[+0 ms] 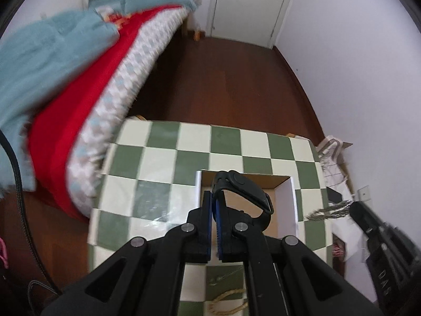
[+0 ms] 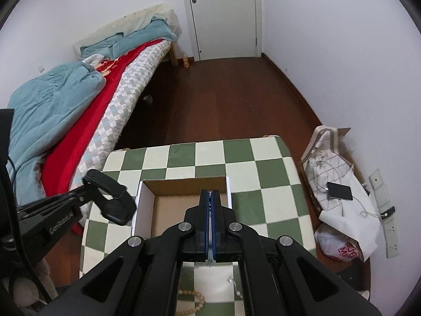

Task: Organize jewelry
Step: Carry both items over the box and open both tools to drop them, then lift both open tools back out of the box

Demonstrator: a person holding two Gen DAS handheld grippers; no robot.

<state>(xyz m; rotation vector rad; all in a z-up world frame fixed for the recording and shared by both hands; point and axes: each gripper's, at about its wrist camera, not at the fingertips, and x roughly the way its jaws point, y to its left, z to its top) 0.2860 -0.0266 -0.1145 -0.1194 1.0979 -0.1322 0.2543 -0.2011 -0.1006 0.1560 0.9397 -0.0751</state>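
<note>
Jewelry is in both your grippers. Your left gripper (image 1: 213, 197) is clamped on the strap of a black wristband (image 1: 243, 193), which loops out to the right of its fingers and hangs above the open cardboard box (image 1: 294, 197). From the right wrist view the same band (image 2: 110, 197) shows at the left, held up beside the box's white left wall (image 2: 139, 200) and not touching it.

Your right gripper (image 2: 209, 197) has its blue pads pressed together on something thin and silvery; only a sliver of it shows between them in that view. From the left wrist view a silvery chain (image 1: 329, 210), blurred, sticks out from that gripper's tip, off the right edge of the table.

That box sits on a table with a green and white checked top (image 2: 263, 168), and what shows of the box's brown floor is bare. Nearer you on the checks lie a string of wooden beads (image 2: 196, 299) and a small silver piece (image 2: 232, 283), too small to identify.

Beyond the table is dark wooden floor (image 2: 223, 100), a bed (image 2: 79, 100) with blue and red covers at the left, and a white door (image 2: 223, 13).
</note>
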